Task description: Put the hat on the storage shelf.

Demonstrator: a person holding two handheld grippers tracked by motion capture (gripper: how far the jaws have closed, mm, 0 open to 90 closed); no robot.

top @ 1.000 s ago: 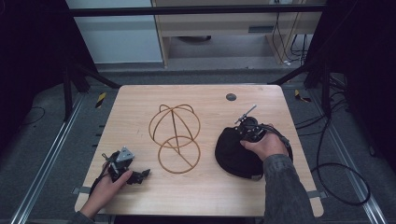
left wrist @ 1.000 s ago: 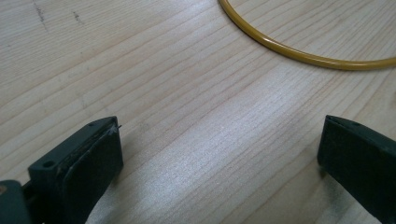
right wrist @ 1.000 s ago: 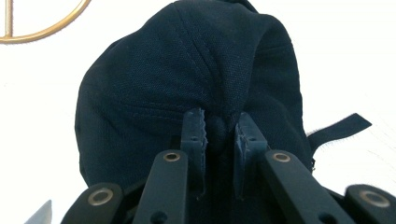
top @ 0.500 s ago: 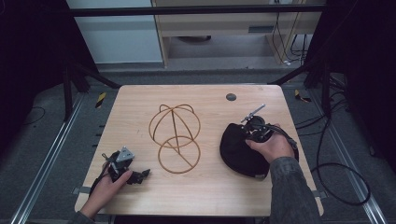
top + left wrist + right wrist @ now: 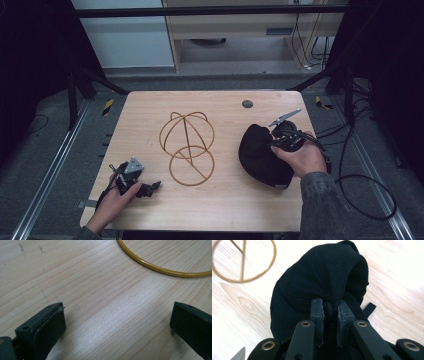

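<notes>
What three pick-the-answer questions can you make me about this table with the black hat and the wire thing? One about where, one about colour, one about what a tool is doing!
1. Where is the black cap compared with the wire stand, in the high view?
A. to its right
B. to its left
C. hanging on top of it

2. What colour is the wire stand?
A. blue
B. golden yellow
C. white

3. What is the right tool doing?
A. standing wide open over bare wood
B. pinching the cap's fabric
C. gripping the wire stand

Answers:
1. A, the cap lies on the table right of the stand, apart from it.
2. B, its rings and hoops look golden yellow against the pale wood.
3. B, the right gripper view shows black fabric squeezed between its toothed pads; it is the left tool that stands open over bare wood.
</notes>
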